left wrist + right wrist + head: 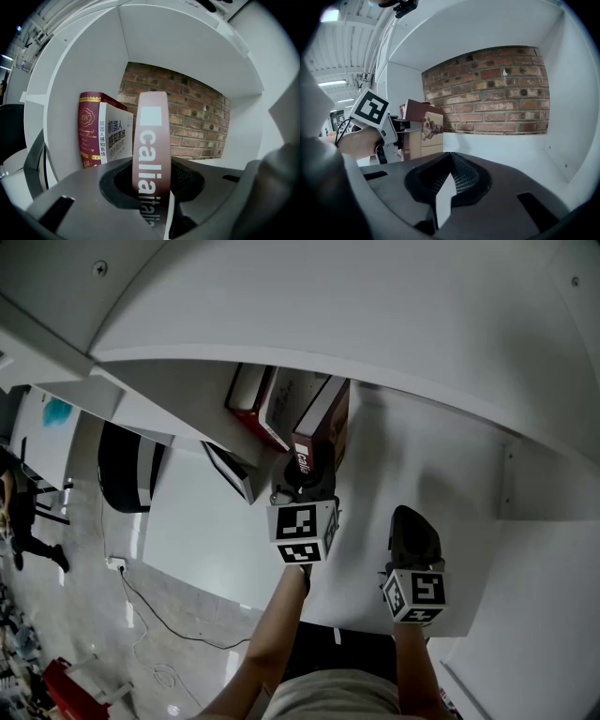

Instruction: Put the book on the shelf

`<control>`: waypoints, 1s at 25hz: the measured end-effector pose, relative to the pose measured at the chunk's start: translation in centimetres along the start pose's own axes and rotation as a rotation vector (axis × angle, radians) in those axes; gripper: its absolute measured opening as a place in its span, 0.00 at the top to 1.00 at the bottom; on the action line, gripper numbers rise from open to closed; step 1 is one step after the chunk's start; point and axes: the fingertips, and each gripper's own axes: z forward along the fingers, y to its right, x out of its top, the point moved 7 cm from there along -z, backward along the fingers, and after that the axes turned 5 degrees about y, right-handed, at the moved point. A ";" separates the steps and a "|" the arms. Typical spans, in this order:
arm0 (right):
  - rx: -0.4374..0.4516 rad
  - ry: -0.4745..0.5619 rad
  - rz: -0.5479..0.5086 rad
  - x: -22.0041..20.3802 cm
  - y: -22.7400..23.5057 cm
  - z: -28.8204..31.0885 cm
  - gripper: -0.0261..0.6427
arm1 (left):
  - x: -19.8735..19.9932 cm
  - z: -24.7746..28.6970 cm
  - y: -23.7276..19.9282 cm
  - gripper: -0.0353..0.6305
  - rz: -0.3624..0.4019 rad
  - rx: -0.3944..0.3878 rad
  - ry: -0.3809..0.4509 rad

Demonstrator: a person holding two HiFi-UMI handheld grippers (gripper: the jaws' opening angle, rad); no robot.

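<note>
Head view: three books are in the white shelf (pixel 422 456): a red book (pixel 251 399), a white book (pixel 286 395) and, just beside them, the brown book (pixel 323 432). The left gripper (pixel 305 486) grips the brown book's spine and hides its bottom edge. Left gripper view: the jaws cut off the spine's last letters. Right gripper view: the right gripper (pixel 450 154) is closed on nothing.

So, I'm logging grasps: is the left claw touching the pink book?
Touching. The left gripper view shows the left claw shut on the pink book, a jaw pressed against each side of its spine.
</note>
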 end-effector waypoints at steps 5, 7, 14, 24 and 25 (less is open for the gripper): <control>-0.005 0.002 0.002 0.1 0.2 0.1 0.94 | -0.6 -1.1 -0.1 0.73 -0.021 0.003 -0.005; -0.003 0.002 0.003 0.0 0.1 0.0 0.94 | -1.0 -1.7 0.0 0.73 -0.025 0.006 -0.007; 0.014 0.003 0.006 -0.2 -0.4 -0.1 0.94 | -2.8 -3.2 0.8 0.73 -0.027 0.003 -0.038; 0.009 0.005 0.008 -0.2 0.2 -0.3 0.94 | -3.7 -2.3 1.8 0.73 0.013 0.008 -0.074; 0.008 0.005 0.008 -0.1 0.3 -0.3 0.94 | -3.7 -2.3 1.8 0.73 0.008 0.014 -0.074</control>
